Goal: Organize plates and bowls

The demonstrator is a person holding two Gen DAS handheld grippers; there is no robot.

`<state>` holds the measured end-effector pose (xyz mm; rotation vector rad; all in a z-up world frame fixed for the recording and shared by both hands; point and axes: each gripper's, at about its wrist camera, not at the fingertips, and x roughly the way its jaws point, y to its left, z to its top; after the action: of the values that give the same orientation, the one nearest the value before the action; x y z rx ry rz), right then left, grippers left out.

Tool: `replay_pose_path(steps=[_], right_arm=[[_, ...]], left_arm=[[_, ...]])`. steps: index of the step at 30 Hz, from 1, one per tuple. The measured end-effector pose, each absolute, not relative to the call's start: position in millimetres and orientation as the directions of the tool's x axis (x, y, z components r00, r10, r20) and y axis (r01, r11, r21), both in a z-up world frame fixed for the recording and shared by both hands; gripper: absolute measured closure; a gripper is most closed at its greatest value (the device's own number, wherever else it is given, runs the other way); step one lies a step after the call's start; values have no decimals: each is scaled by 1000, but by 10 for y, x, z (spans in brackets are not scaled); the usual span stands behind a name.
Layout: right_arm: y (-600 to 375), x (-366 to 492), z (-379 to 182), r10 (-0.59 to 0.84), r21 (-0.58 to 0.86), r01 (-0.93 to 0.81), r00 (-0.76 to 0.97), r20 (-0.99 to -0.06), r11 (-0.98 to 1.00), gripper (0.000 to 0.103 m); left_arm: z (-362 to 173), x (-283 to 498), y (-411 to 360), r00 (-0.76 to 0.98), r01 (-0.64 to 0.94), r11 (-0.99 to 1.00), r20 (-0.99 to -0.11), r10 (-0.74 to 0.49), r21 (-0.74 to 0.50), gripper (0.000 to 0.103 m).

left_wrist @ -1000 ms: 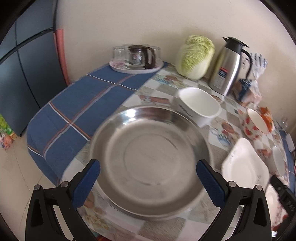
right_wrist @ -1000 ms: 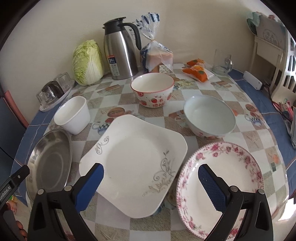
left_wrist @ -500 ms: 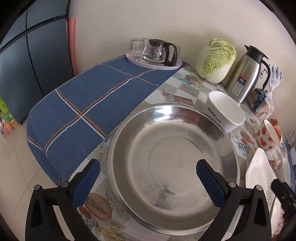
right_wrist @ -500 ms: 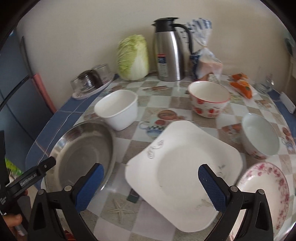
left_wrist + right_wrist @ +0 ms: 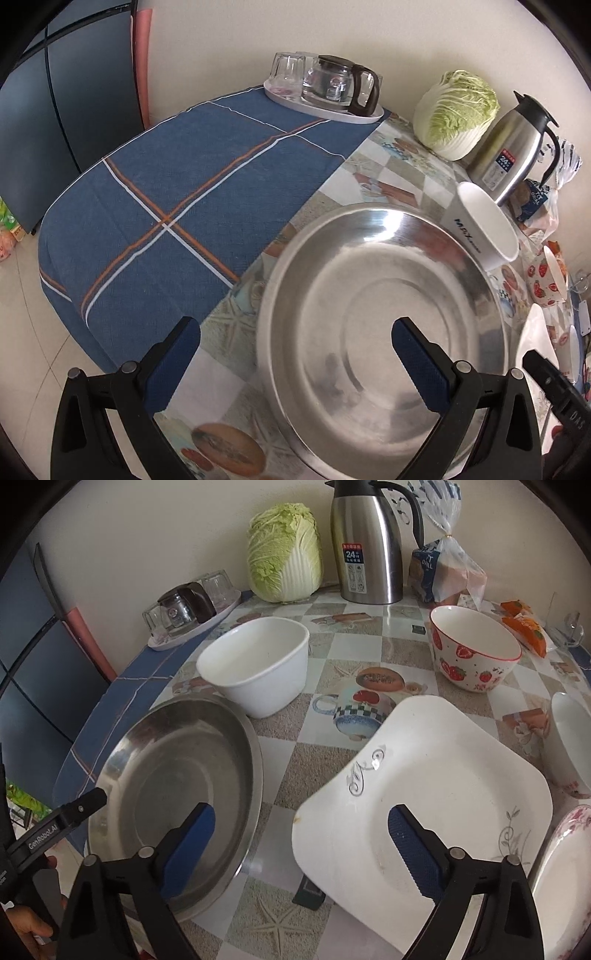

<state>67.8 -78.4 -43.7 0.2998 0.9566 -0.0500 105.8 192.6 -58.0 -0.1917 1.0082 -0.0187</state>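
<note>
The table (image 5: pixel 295 771) carries everything, and the steel pan (image 5: pixel 380 325) near its left edge is the landmark. Right of the pan lies the square white plate (image 5: pixel 436 797), with a flowered plate (image 5: pixel 561 878) further right. Behind the pan, nearly touching its rim, stands the white bowl (image 5: pixel 258 664) — the strawberry bowl (image 5: pixel 472 653) sits well to the right of that one. The left gripper (image 5: pixel 295 363) hangs spread wide, straddling the pan's near-left rim, grasping nothing. The right gripper (image 5: pixel 301 842) is likewise released — one finger over the pan, one over the square plate.
</note>
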Motion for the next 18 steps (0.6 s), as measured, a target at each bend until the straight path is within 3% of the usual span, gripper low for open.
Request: replay_pose_path(steps=[3, 7, 9, 11, 13, 18], right_arm=[[-741, 716, -412, 94, 231, 157, 598, -796, 960, 14], [-671, 800, -401, 111, 233, 130, 600, -792, 964, 21], [-641, 831, -414, 118, 234, 121, 596, -794, 965, 25], [-623, 866, -440, 144, 253, 108, 588, -796, 961, 36], [-603, 894, -474, 159, 263, 98, 581, -798, 960, 45], [-552, 941, -540, 155, 249, 92, 569, -807, 964, 61]], left_arm=[[-614, 1124, 1958, 527, -80, 984, -845, -96, -162, 1], [-669, 1197, 1988, 511, -87, 984, -855, -90, -156, 17], [-708, 1229, 1997, 501, -87, 983, -860, -97, -162, 20], [-733, 1256, 1991, 496, -87, 983, -863, -100, -164, 33], [-764, 1276, 1996, 487, -89, 982, -867, -103, -167, 38], [-811, 1350, 2031, 481, -107, 978, -870, -107, -180, 38]])
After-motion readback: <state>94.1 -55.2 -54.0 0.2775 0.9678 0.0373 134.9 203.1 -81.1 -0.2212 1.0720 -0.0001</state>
